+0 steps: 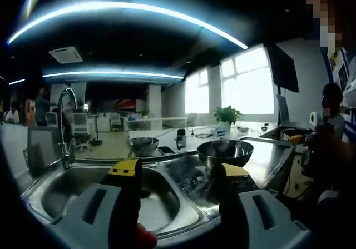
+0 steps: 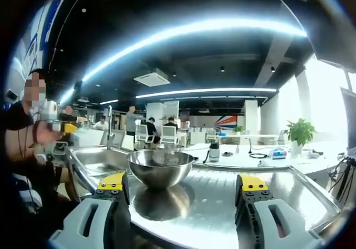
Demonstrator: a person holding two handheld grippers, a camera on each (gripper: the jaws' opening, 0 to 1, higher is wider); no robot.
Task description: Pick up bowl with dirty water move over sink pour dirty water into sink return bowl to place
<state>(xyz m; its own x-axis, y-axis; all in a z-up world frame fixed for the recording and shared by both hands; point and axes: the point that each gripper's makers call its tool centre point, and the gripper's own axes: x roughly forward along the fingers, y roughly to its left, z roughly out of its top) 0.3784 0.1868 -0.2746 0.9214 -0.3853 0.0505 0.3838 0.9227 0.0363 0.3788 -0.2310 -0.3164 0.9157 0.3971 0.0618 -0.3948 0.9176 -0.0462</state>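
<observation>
A steel bowl [image 2: 159,167] stands on the steel drainboard [image 2: 222,204], straight ahead of my right gripper [image 2: 182,189], which is open with its jaws a little short of it. The bowl's contents cannot be seen from this low angle. The left gripper view has the same bowl [image 1: 225,152] on the drainboard to the right of the sink basin [image 1: 158,196]. My left gripper [image 1: 181,174] is open above the basin's right rim, with nothing between its jaws. A curved tap [image 1: 65,124] rises at the sink's left side.
A second steel bowl [image 1: 143,145] sits on the counter behind the sink, near a phone [image 1: 166,150] and a small dark bottle [image 1: 181,139]. A person [image 2: 25,143] stands at the left holding another gripper. A potted plant [image 1: 226,115] is further back.
</observation>
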